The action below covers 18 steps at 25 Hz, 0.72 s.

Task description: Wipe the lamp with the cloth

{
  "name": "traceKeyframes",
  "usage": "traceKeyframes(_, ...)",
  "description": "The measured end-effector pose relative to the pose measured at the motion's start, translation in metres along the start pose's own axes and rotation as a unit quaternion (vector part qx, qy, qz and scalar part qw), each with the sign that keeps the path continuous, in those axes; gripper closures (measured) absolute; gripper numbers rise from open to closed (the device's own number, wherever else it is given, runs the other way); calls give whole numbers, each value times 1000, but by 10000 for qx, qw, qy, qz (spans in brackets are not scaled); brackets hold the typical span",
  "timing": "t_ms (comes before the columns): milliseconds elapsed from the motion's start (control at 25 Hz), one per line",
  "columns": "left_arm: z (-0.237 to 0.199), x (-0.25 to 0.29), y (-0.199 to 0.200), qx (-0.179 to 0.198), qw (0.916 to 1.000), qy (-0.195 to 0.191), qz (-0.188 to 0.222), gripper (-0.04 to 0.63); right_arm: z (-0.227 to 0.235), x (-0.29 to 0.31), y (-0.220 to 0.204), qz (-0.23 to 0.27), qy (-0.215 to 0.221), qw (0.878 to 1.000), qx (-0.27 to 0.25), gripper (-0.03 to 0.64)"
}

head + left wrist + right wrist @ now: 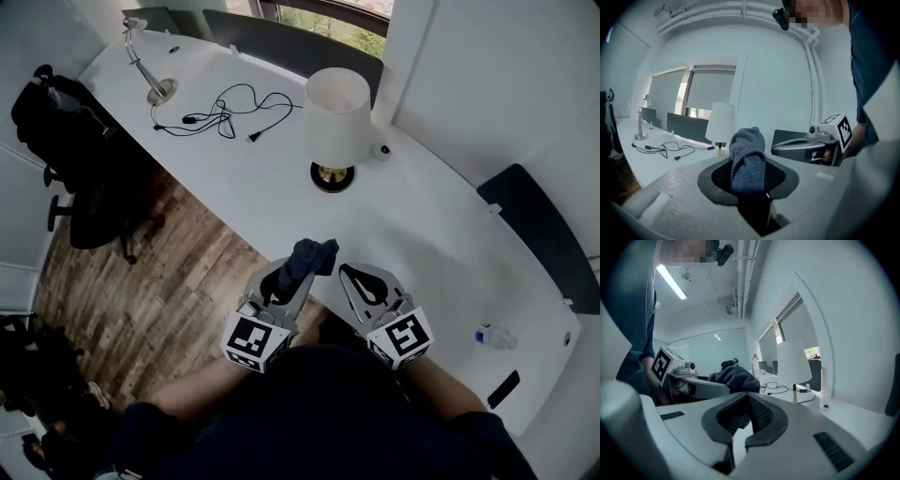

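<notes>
The lamp (pixel 337 117) has a white shade and a round dark base, and stands on the white table (pixel 441 234) well ahead of both grippers. My left gripper (pixel 296 274) is shut on a dark blue cloth (pixel 312 257), which bunches up above its jaws near the table's front edge. The left gripper view has the cloth (pixel 747 157) rising from the left gripper (pixel 750 178), with the lamp (pixel 721 123) beyond it. My right gripper (pixel 348 273) sits just to the right, jaws together and holding nothing. In the right gripper view the right gripper (pixel 749 404) faces the lamp (pixel 793 362).
A black cable (pixel 225 111) lies left of the lamp, and a silver desk lamp (pixel 142 61) stands at the far left. A small white puck (pixel 381 150) sits by the wall. A water bottle (pixel 494 337) and a black phone (pixel 503 389) lie at the right. A black office chair (pixel 80 155) stands on the wooden floor.
</notes>
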<state>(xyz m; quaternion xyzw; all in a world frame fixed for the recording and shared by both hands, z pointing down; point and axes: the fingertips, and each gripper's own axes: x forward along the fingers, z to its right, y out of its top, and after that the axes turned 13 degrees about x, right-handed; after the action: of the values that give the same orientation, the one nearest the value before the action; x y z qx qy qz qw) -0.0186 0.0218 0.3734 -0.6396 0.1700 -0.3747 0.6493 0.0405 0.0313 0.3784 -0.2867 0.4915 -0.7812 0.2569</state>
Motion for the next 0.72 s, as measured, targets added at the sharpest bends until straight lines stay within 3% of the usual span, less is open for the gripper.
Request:
traceKeyframes(280,-16,37,-22,-80,9993,248,-269,478,41,11,0,-193,63,9998,14,609)
traceKeyframes(720,-61,89,-65,-27,9991,244,-346,477,71,41,-9,-142,-409,9990,66,609)
